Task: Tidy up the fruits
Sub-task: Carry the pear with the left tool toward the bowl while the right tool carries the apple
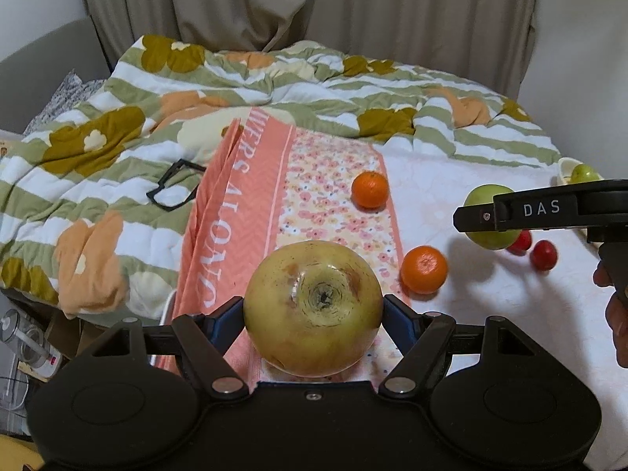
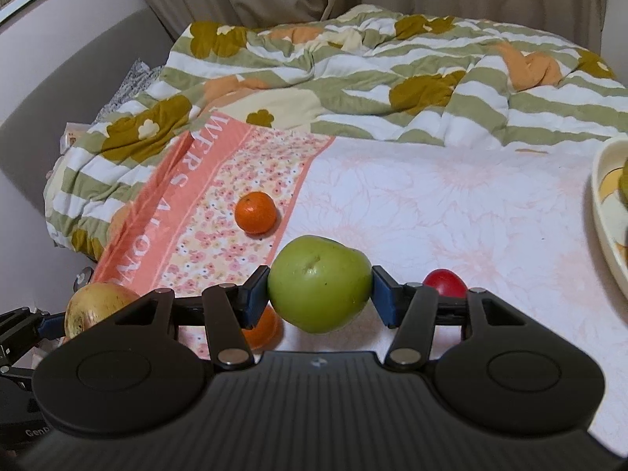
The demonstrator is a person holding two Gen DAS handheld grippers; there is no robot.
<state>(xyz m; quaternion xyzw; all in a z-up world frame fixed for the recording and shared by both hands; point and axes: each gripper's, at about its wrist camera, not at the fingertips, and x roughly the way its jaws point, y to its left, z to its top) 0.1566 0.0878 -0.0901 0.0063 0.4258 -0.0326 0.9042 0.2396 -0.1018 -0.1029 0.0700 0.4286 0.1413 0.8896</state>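
Note:
My left gripper (image 1: 314,311) is shut on a big yellow-brown apple (image 1: 314,294), lifted above the pink towel (image 1: 235,216). In the right wrist view my right gripper (image 2: 320,292) is shut on a green apple (image 2: 320,282), its blue pads (image 2: 253,294) pressing both sides; the left wrist view shows that apple (image 1: 484,196) raised above the sheet. Two oranges (image 1: 369,189) (image 1: 424,269) lie at the towel's edge. Two small red fruits (image 1: 543,255) (image 1: 522,241) rest on the white sheet under the right gripper. A cream bowl (image 2: 604,212) at the right edge holds a green fruit (image 1: 585,174).
A rumpled striped floral quilt (image 1: 274,86) covers the far and left part of the bed. A black frame (image 1: 172,192) lies on it left of the towel. Curtains hang behind. A hand (image 1: 618,314) holds the right gripper's handle.

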